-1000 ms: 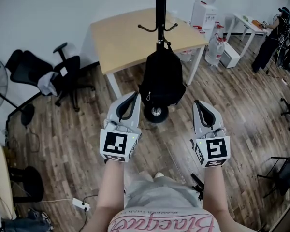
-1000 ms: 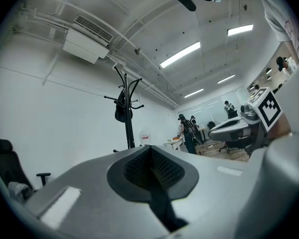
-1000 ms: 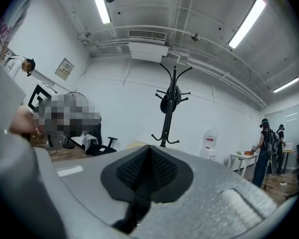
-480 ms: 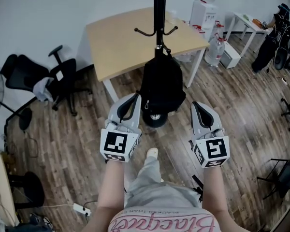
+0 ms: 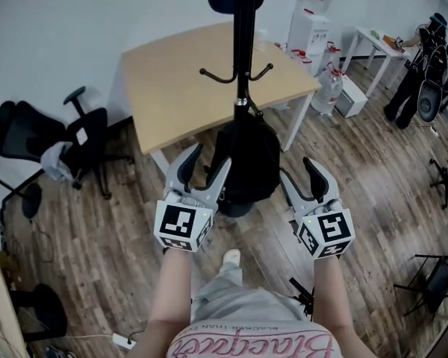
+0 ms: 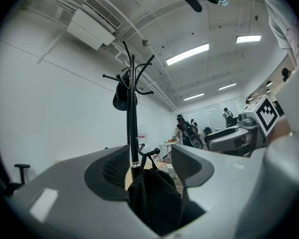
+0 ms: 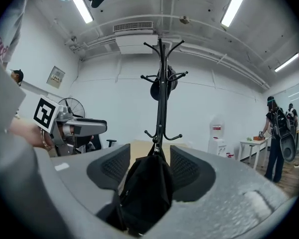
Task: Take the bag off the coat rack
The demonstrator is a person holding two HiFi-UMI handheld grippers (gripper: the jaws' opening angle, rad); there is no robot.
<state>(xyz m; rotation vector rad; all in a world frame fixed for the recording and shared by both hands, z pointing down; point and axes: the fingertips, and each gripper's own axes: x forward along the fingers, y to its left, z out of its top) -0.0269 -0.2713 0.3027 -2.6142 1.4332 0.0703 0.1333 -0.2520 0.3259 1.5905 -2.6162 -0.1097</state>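
A black bag (image 5: pixel 246 159) hangs by its strap from a low hook of the black coat rack (image 5: pixel 243 43), in front of the table. My left gripper (image 5: pixel 207 159) is at the bag's left side and my right gripper (image 5: pixel 297 171) at its right side. Both sets of jaws are opening, with no thing pressed between the pads. In the left gripper view the bag (image 6: pixel 152 193) shows through the gap with the rack pole (image 6: pixel 133 108) above it. The right gripper view likewise frames the bag (image 7: pixel 147 188) under the rack (image 7: pixel 161 83).
A wooden table (image 5: pixel 179 73) stands behind the rack. A black office chair (image 5: pixel 82 136) is at the left. A water dispenser (image 5: pixel 308 21), a water bottle (image 5: pixel 330 88) and a white side table (image 5: pixel 377 39) are at the back right, with a person (image 5: pixel 414 80) beyond.
The person has stepped closer to the rack, so the bag now lies between the two grippers. Both grippers' jaws have gone from shut to open.
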